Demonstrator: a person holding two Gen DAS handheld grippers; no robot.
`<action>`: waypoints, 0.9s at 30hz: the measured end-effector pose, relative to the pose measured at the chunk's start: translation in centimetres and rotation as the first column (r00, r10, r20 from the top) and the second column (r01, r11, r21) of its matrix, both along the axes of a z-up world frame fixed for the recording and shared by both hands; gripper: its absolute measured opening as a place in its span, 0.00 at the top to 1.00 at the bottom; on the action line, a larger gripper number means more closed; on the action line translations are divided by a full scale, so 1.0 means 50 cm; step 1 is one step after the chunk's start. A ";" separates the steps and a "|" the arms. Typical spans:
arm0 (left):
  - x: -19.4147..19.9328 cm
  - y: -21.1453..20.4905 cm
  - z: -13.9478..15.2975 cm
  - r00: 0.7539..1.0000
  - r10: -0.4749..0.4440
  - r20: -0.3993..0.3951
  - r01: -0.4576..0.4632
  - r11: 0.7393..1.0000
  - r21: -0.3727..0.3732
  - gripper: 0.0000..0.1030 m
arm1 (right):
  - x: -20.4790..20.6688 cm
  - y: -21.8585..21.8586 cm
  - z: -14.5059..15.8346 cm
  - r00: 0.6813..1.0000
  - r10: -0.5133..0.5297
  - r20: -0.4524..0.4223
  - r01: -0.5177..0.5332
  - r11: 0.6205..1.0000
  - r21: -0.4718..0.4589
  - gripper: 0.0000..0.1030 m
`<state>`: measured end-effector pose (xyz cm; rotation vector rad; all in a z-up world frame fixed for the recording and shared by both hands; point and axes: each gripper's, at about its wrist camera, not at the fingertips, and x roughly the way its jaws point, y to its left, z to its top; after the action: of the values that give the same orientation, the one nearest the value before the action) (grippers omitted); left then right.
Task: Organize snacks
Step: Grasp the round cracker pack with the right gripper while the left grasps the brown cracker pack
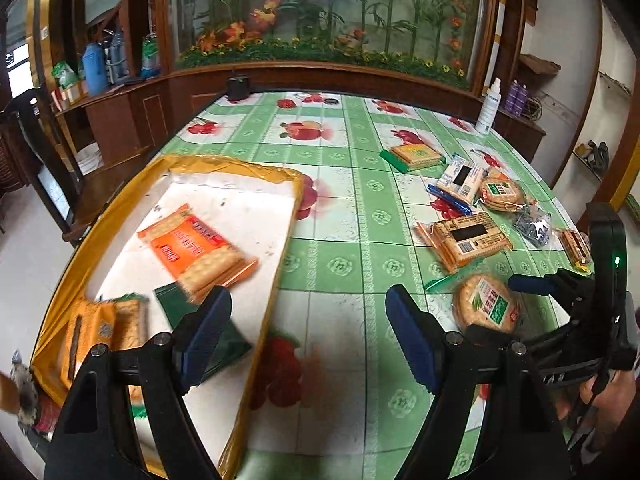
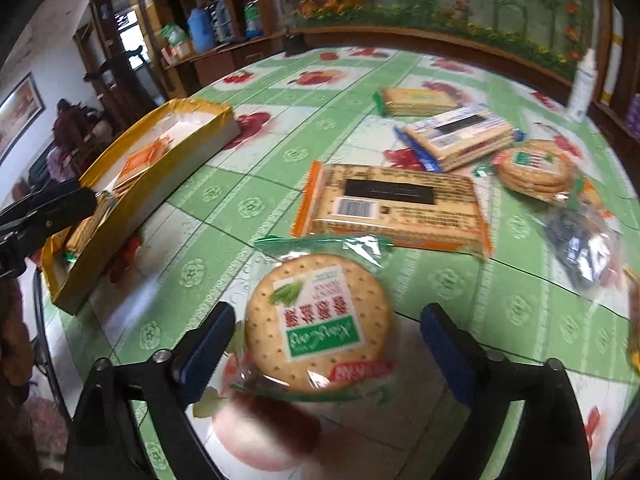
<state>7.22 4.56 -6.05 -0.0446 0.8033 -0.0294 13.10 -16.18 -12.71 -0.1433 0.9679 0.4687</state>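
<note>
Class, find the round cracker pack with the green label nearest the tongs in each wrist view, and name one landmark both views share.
Left wrist view: the round cracker pack lies at lower right, on the tablecloth, between the right tongs' open fingers.
Right wrist view: the same pack sits low and central, between the right tongs' open fingers.
Shared landmark: the gold-rimmed tray.

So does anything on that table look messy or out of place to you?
Mostly the loose snacks. Several packets, such as the long orange-edged cracker pack and the round cracker pack, lie scattered at odd angles on the tablecloth, outside the yellow tray. Nothing looks spilled or torn.
</note>
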 end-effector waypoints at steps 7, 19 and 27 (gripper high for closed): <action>0.069 -0.054 0.000 0.992 -0.123 -0.036 0.124 0.991 0.046 0.23 | -0.006 0.055 -0.027 0.996 0.084 0.005 -0.083 0.988 -0.131 0.00; 0.146 -0.292 -0.025 0.815 -0.565 -0.132 0.575 0.758 0.307 0.23 | -0.059 -0.122 0.009 0.997 -0.073 -0.011 0.073 0.997 0.007 0.25; 0.206 -0.386 -0.079 0.720 -0.646 -0.254 0.691 0.635 0.345 0.23 | -0.095 -0.216 0.030 0.987 -0.158 -0.019 0.159 0.982 0.103 0.25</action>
<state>17.54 -14.76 -9.99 0.6857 0.8829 -0.5756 8.37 -26.99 -11.23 0.0305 0.9548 0.3720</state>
